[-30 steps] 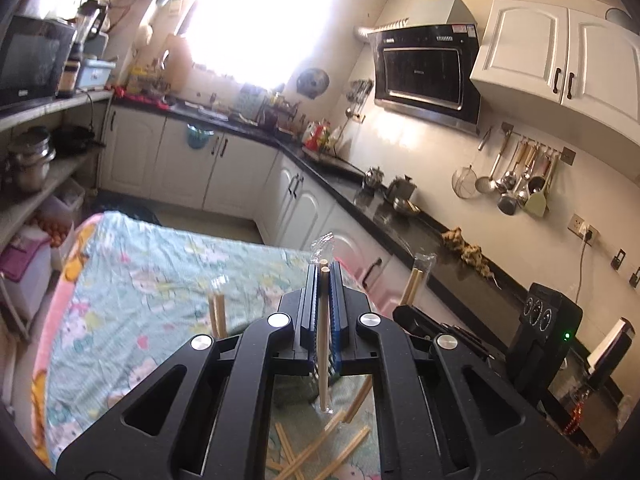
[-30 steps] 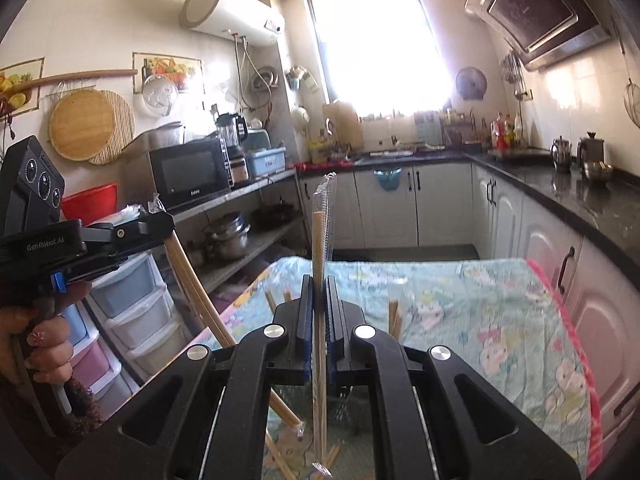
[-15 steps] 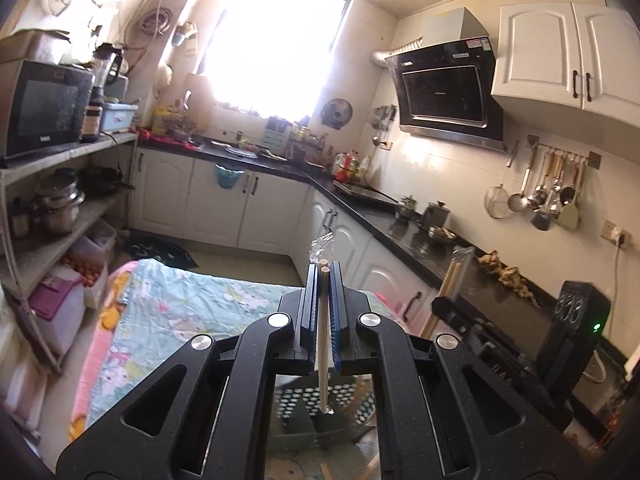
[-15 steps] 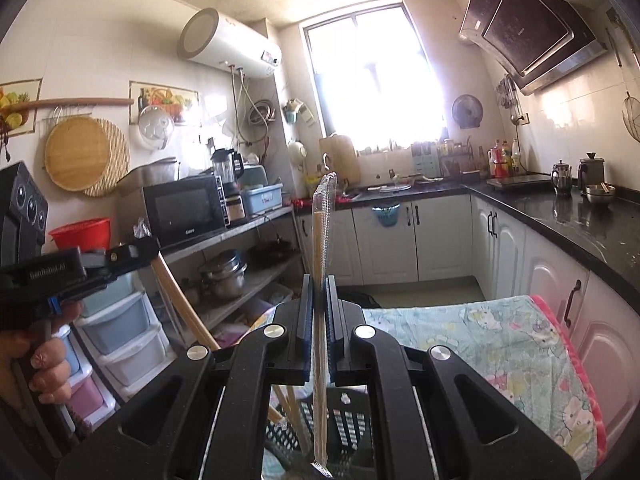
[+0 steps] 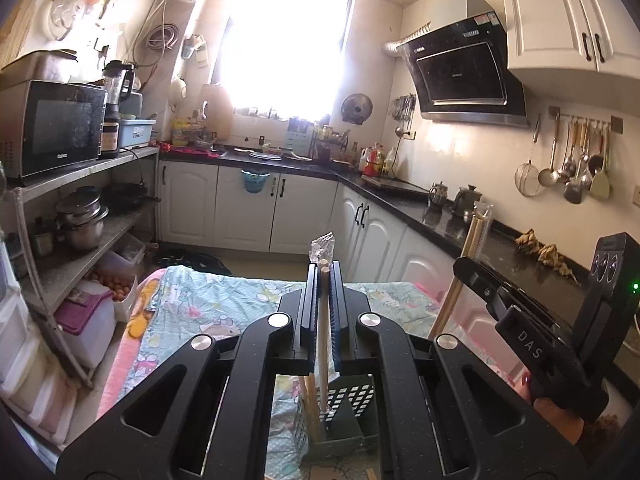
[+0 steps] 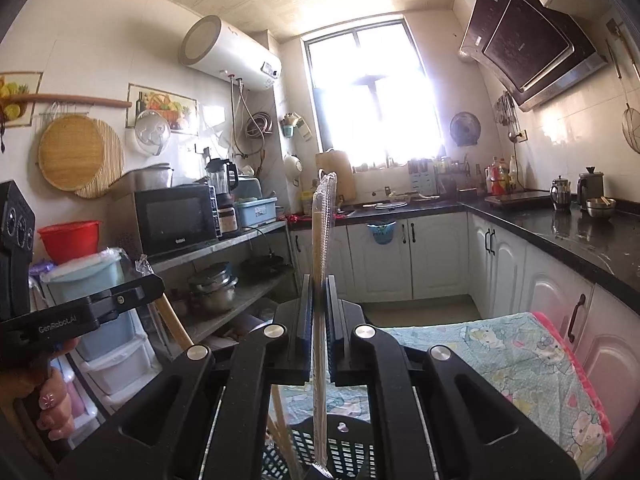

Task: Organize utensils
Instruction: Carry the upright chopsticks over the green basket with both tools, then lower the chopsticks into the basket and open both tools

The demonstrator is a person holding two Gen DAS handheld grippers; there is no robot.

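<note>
My left gripper (image 5: 324,280) is shut on a pair of wooden chopsticks in a clear wrapper (image 5: 323,344), held upright. Its lower end hangs over a dark green perforated utensil basket (image 5: 340,416) on the table. My right gripper (image 6: 319,292) is shut on another wrapped pair of chopsticks (image 6: 322,248), also upright, with its lower tip above the same basket (image 6: 340,452). Each gripper shows in the other's view: the right one (image 5: 472,268) with its chopsticks, the left one (image 6: 152,284) with its chopsticks slanting down.
The table carries a light blue cartoon-print cloth (image 5: 208,312). Metal shelves with a microwave (image 5: 52,128) and pots stand to the left. A black counter (image 5: 440,216) and white cabinets run along the right and the back.
Both grippers have tilted up and risen, still holding their chopsticks. The view moved from the table with loose chopsticks to the basket below the hanging tips.
</note>
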